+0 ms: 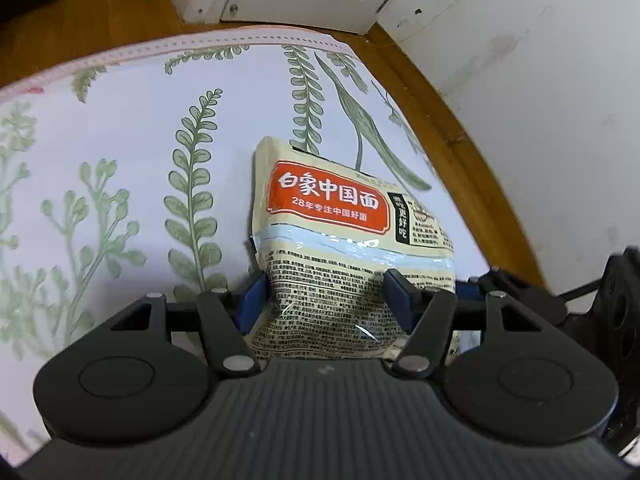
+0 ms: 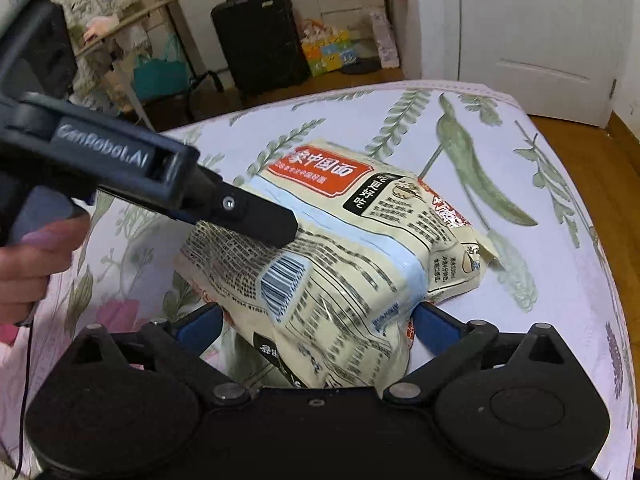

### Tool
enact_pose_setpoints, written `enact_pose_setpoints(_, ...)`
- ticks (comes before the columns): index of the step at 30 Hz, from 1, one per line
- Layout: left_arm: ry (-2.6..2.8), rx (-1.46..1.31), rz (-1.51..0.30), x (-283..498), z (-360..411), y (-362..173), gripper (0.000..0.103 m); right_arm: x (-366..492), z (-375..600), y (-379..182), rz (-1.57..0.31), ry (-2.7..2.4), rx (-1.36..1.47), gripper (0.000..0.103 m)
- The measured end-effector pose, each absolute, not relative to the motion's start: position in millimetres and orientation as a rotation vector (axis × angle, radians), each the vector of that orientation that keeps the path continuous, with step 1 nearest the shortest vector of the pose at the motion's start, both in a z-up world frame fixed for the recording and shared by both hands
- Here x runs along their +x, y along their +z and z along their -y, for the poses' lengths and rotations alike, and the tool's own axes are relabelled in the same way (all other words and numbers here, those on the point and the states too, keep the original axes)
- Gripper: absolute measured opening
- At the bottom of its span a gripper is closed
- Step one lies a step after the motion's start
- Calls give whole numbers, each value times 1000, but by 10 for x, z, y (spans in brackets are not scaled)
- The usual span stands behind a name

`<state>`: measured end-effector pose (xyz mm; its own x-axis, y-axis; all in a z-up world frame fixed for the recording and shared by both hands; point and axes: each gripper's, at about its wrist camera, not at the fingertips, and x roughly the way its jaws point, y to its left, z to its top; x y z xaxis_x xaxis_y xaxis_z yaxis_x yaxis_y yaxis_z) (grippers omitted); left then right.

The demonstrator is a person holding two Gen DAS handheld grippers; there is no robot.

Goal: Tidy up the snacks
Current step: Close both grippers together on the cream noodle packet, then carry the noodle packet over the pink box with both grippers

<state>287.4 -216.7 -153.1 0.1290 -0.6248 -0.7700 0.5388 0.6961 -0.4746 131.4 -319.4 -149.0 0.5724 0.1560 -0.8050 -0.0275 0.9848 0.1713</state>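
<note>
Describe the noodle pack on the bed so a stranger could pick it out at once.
Find the bed's fern-print sheet. Near its middle lies a cream multipack of instant noodles, gripped by the left claw. It alone carries an orange-red label with white Chinese characters, a pale blue band and a barcode.

Noodle pack (image 2: 340, 264) on leaf-print bed (image 2: 560, 280)
</note>
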Motion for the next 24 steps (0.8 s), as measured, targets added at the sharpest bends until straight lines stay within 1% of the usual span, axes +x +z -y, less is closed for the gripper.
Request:
enact_pose_setpoints(4,-823,-40,-1120,2665,2088,-1350,62,1163,3066,-1434,-948,109,119,103)
enact_pose_setpoints(8,-807,-42,-1153,2526,1879,-1186,62,1021,2986,-1283,-913,135,147,103)
enact_pose_setpoints(13,-787,-91,-1171,2246,1435,-999,62,777,2759,-1062,-868,207,141,103)
enact_pose_setpoints(24,-669,-109,-1206,1728,683,-735,62,484,2025,-737,-915,350,65,103)
